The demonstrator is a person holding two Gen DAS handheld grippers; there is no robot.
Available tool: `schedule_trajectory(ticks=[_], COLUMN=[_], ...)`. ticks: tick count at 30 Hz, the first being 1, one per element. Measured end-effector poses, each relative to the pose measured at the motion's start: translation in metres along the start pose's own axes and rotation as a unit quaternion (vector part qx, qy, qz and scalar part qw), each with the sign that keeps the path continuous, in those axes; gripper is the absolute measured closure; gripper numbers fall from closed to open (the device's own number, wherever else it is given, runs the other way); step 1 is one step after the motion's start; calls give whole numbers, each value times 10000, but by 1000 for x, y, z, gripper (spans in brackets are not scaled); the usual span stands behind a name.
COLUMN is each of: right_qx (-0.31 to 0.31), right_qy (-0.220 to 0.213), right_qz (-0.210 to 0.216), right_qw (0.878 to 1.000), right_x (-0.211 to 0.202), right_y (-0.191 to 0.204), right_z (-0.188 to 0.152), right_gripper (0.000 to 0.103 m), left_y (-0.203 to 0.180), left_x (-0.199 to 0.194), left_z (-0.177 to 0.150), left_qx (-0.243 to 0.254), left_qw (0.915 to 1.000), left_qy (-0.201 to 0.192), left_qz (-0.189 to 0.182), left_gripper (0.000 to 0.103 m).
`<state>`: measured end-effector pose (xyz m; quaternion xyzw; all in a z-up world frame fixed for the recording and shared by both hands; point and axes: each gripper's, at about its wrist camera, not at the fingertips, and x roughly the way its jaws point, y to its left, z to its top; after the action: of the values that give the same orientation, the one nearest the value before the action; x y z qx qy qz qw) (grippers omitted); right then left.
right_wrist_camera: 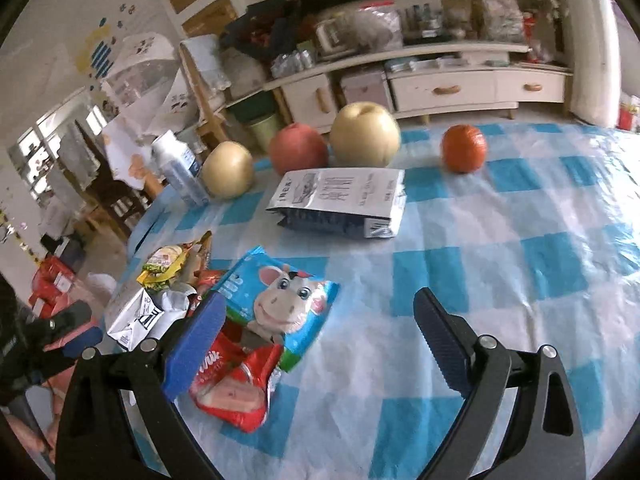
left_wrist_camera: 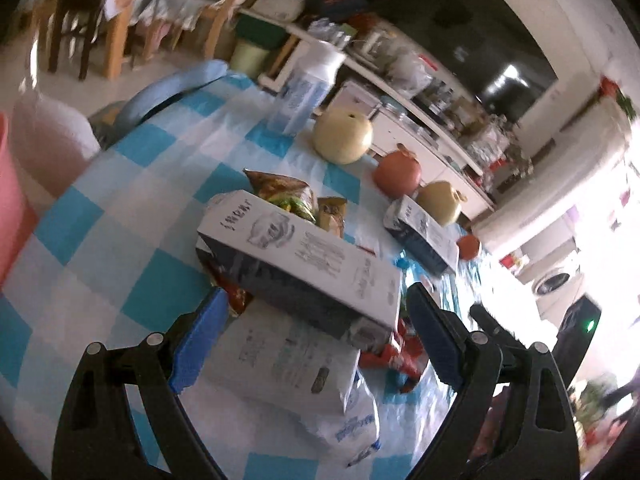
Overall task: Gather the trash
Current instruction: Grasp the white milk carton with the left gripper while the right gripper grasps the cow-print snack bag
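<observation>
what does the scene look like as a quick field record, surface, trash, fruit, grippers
surface: table with blue and white checked cloth
trash pile: blue cow wrapper, red wrapper, crushed carton
lone carton: grey milk carton lying flat, apart from the pile
fruit: two pale pears, red apple, orange
bottle: white bottle, upright
left gripper: open over a carton
right gripper: open, empty

Red wrapper (right_wrist_camera: 236, 384) just ahead of the right tool's left finger, partial white lettering "milk", Chinese print on grey-white cartons (right_wrist_camera: 340, 200) beyond, too blurred to read
</observation>
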<state>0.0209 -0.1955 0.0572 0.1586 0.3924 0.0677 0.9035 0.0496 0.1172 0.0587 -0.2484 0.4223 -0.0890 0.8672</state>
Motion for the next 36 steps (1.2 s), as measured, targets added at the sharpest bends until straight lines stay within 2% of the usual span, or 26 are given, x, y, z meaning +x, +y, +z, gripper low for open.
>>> schedule_trajectory(ticks=[3,10,13,15,18,23,26,27,29,32,36], right_qx=[-350,-1121,-1277,-1376,-1301,-1312,-1424,-1451,-1489,-1426,-1803], right_qy=[248,471,629,672,893,1205,1122,1019,863,716,619], right_qz=[86,-112,-91,-83,220,603,578,420,122,3,-223], right_qw=[9990,9925,9898,9882,9872,9822,9817,9833,9850,9872,9814], right_x=[18,44,52,51,52,47,42,41,40,41,49], right_y=[11,36,39,41,41,46,49,48,45,39,48], right_z=[-1,-6,-9,-12,-16,-23,-24,-22,-19,-12,-11], right_gripper=[9,9,9,9,9,9,9,9,9,9,9], left_y=[3,1,-5,-7,-12,-22,-25,-23,-17,-9,-2], left_x=[8,34,47,53,59,75,76,73,66,58,45], left_z=[11,28,31,32,37,38,30,28,23,17,11], left_qx=[-317,-658,-560,-470,-272,227,593,630,644,634,674], left_qw=[9995,9949,9928,9922,9910,9824,9771,9770,9760,9779,9798], left_qy=[79,519,746,754,754,1012,1008,939,867,790,708], left_qz=[8,555,747,874,1068,1556,1780,1806,1891,1826,1745], left_gripper=[12,12,12,12,12,12,12,14,30,38,42])
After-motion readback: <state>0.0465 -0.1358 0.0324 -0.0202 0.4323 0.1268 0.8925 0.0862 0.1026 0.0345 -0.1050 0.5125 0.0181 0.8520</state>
